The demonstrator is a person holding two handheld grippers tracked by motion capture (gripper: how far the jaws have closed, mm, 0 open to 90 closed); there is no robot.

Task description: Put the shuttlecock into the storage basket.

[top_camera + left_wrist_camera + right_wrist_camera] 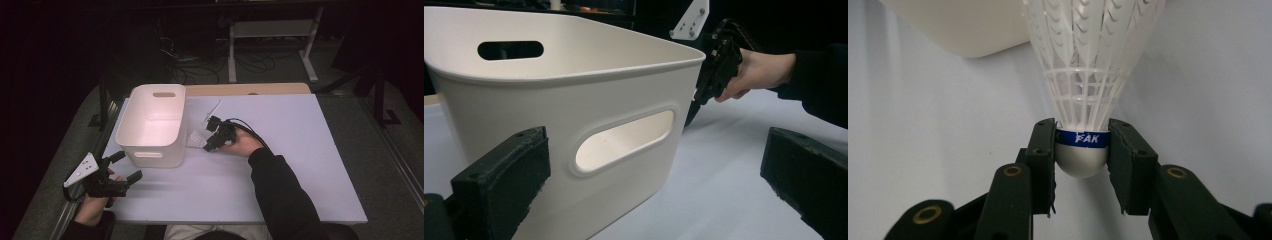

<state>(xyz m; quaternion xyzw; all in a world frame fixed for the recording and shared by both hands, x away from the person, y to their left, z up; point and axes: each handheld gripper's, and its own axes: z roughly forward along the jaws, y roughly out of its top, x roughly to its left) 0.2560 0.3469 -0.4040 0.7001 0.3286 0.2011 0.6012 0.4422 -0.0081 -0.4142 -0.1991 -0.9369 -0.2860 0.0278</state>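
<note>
A white plastic shuttlecock (pixel 1093 60) with a blue band on its cork lies on the white table, its skirt toward the bin. My right gripper (pixel 1082 145) is shut on the shuttlecock's cork, one pad pressed on each side. From above, the shuttlecock (pixel 196 138) lies just right of the white bin (pixel 152 125) with the right gripper (pixel 209 145) behind it. My left gripper (pixel 123 166) hovers open at the table's front left, close to the bin's near wall. The bin's wall with its handle slot (pixel 624 140) stands between the wide-apart left fingers (pixel 499 185).
The bin (pixel 574 90) looks empty inside. A white table top (pixel 280 165) stretches to the right and front. A wooden strip (pixel 250 89) runs along the far edge. Cables and a metal frame (pixel 270 35) lie on the dark floor beyond.
</note>
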